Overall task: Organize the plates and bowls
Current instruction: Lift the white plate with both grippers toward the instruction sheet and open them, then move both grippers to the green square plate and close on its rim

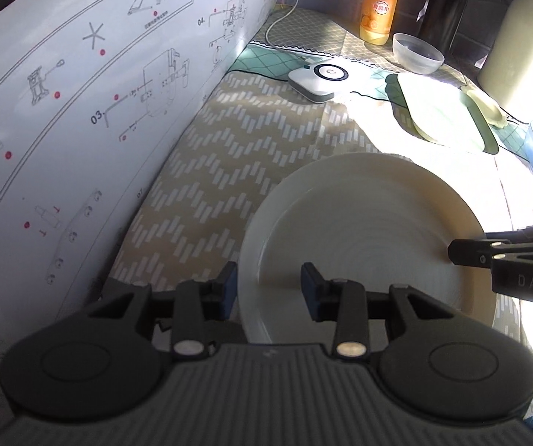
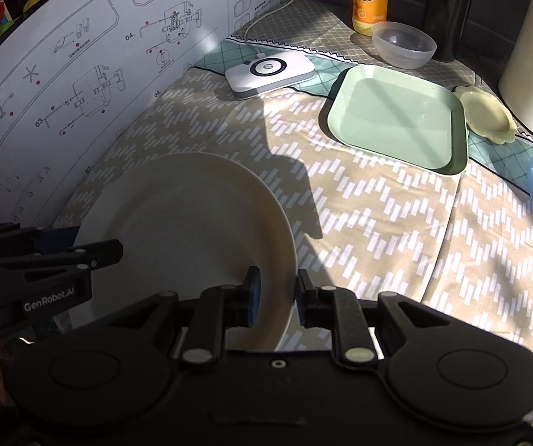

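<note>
Left tongs [image 1: 268, 285] and right tongs [image 2: 277, 297] each clamped on white plate [image 2: 192, 223] rim (opposite edges), patterned cloth [image 2: 378, 230] beneath

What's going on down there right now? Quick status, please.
Both grippers straddle the round white plate: left gripper at one rim, right gripper at the opposite rim. Green square plate lies beyond. Nothing in the way.

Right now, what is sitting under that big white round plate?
The white round plate lies over the beige patterned tablecloth, which shows all around it. The left gripper and right gripper straddle opposite rims. Anything beneath the plate's middle is covered.
</note>
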`<state>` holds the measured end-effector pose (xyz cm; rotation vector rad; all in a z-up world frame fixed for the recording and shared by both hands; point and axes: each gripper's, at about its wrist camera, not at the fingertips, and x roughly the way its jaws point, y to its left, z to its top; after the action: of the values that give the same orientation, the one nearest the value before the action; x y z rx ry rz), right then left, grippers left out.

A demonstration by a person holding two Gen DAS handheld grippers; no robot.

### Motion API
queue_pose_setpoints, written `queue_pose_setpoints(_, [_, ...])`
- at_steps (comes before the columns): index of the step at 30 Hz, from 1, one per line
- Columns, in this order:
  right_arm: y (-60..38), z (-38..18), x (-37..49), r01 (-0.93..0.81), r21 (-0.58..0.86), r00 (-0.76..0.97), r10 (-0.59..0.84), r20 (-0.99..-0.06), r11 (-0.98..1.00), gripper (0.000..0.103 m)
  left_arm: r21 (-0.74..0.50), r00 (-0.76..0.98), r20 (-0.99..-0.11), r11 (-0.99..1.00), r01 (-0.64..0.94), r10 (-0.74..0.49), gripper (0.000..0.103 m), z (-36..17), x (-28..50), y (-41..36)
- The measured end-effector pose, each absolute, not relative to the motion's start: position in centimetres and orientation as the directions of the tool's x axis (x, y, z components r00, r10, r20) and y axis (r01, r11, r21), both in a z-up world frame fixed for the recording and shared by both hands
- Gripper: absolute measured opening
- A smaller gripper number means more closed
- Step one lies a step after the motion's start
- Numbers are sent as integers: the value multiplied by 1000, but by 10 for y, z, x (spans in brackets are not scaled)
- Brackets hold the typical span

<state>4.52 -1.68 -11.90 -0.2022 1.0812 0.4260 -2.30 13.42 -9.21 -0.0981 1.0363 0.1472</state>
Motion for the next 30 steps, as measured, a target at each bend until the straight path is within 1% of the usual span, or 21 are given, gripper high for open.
queue_pose_setpoints(11, [-13, -129, 44, -443, 18, 390, 211, -897, 896, 23, -21, 495, -867, 989, -148, 56, 37, -100, -22, 136])
queue_pose_setpoints(13, [-12, -129, 44, -445, 17, 389, 210, -897, 895, 24, -26, 493, -868, 989, -147, 50, 39, -101, -21, 136])
queue_pose_setpoints(14, [-12, -129, 44, -444, 16, 389, 209, -897, 896, 26, -27, 492, -869, 989, -147, 50, 43, -100, -21, 137])
queue_pose_setpoints(15, [-11, -129, 43, -445, 17, 388, 210, -897, 895, 34, -23, 491, -869, 989, -145, 52, 53, -100, -21, 136])
queue_pose_setpoints(16, [-11, -128, 43, -445, 17, 387, 210, -898, 895, 43, -17, 494, -868, 990, -143, 56, 60, -99, -21, 136])
queue_pose_setpoints(17, [-11, -127, 43, -441, 11, 391, 203, -898, 898, 71, -9, 501, -863, 990, -143, 65, 73, -98, -22, 135])
queue_pose_setpoints(18, [-11, -126, 43, -435, 4, 397, 195, -897, 901, 95, 0, 513, -855, 990, -144, 74, 85, -95, -24, 134])
queue_pose_setpoints(19, [-13, -124, 42, -426, -6, 417, 191, -889, 904, 99, 16, 524, -846, 988, -153, 94, 88, -92, -25, 134])
queue_pose_setpoints(21, [-16, -118, 41, -426, -9, 439, 198, -877, 905, 100, 35, 537, -835, 985, -169, 122, 103, -87, -25, 136])
queue_pose_setpoints(25, [-26, -111, 42, -398, -2, 459, 197, -866, 918, 103, 12, 534, -836, 978, -208, 124, 103, -82, -22, 146])
queue_pose_setpoints(30, [-41, -103, 41, -364, 24, 474, 207, -856, 931, 103, 5, 531, -837, 972, -235, 132, 103, -78, -22, 150])
